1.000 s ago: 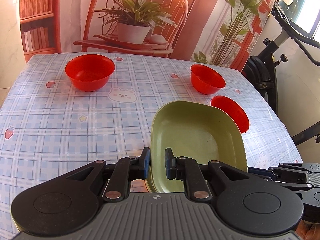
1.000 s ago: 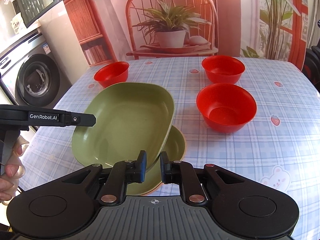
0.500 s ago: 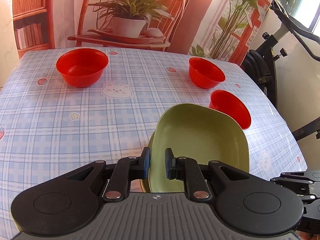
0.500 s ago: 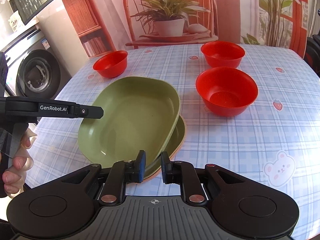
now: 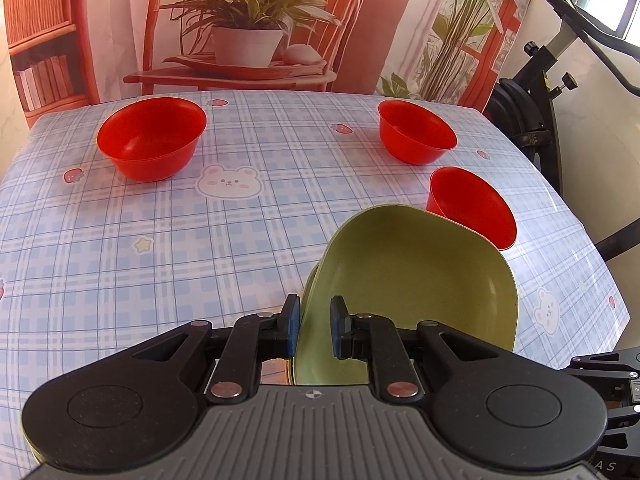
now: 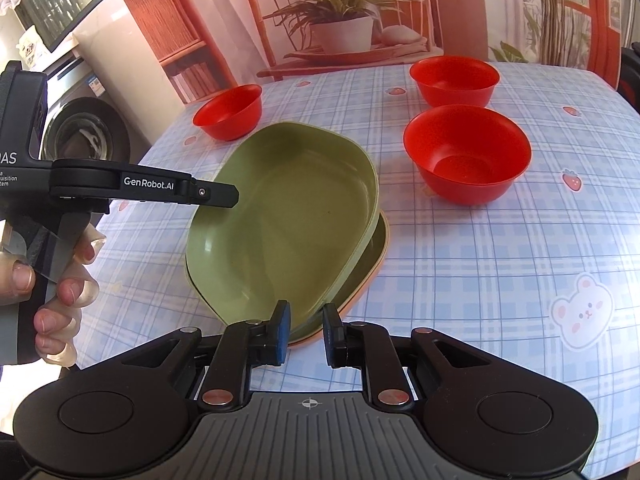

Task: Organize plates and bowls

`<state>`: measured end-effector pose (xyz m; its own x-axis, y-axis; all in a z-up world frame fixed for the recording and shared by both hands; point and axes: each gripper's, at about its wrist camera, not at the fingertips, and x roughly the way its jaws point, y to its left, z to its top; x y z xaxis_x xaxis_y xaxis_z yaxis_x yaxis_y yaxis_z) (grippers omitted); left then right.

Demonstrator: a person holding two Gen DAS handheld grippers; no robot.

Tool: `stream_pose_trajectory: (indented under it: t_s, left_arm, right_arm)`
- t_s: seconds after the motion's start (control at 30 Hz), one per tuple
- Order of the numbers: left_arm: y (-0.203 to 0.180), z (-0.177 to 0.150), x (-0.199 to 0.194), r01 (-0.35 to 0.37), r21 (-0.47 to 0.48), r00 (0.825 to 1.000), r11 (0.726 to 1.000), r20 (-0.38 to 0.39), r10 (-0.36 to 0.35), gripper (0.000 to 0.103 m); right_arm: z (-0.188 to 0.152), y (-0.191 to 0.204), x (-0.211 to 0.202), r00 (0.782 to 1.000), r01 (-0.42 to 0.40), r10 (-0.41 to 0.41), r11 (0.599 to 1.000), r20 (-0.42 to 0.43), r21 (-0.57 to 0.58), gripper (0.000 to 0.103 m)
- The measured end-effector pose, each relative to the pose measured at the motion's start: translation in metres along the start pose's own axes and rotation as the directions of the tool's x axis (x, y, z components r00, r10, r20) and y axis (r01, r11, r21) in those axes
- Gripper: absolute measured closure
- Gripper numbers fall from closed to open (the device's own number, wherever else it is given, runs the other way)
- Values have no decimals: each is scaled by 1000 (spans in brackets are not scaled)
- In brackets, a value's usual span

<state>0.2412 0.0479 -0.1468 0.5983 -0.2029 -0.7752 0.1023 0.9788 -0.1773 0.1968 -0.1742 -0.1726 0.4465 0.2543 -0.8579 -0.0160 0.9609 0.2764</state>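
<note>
Gripping from both sides, I am working with the left gripper (image 5: 315,328) straddling the near rim of the upper green plate (image 5: 416,280), its blue pads (image 5: 291,330) looking parted enough that I cannot tell whether they are pinching the rim or just bracketing it; the right gripper (image 6: 305,334) is sitting with its pads apart around the near edge of the upper green plate (image 6: 288,216), not visibly squeezing. That plate is lying tilted and skewed on the lower green plate (image 6: 378,256), whose orange-tinged edge is peeking out on the side toward the nearest red bowl (image 6: 466,154). I am judging the step in hand as seating the top plate squarely into the bottom one.

To do it well, I am thinking of nudging the upper plate toward the nearest red bowl until both rims line up, lowering the raised side gently instead of dropping it, and only then opening fully and drawing both tools straight back so the pads are not dragging the stack. I am watching that the left tool's arm (image 6: 140,190), hanging over the far rim, is not catching the plate.

Beyond the plates, a second red bowl (image 6: 454,78) and a third red bowl (image 6: 228,112) are waiting on the checked tablecloth (image 6: 460,280), all apart from the plates
</note>
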Motion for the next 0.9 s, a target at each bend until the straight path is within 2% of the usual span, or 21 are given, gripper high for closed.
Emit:
stream_pose_trajectory:
  t_s: [0.23,0.57,0.67,0.73,0.9]
  left_arm:
    - [1,-2,1,6,-26,1000,1000,-5,-6,87]
    - [5,-5,2,5,-59,1000,998,0,-5,87]
    - [6,-6,-1,7,-69,1000,998,8,-6,87]
    - [7,-7,-2,7,-78,1000,997,11,-6,87]
    - [8,-15,-6,-1,-95,1000,995,22,3,87]
  right_arm:
    - [1,-5,4,1000,-7,7,1000,-11,16,86]
    - [4,-10,1,1000,0,0,999,14,36,78]
    - [6,-16,-2,999,8,-10,999,43,50,79]
    - [7,-18,-1,999,10,-13,999,48,52,84]
    - [4,-15,7,1000,2,-3,999,20,40,84]
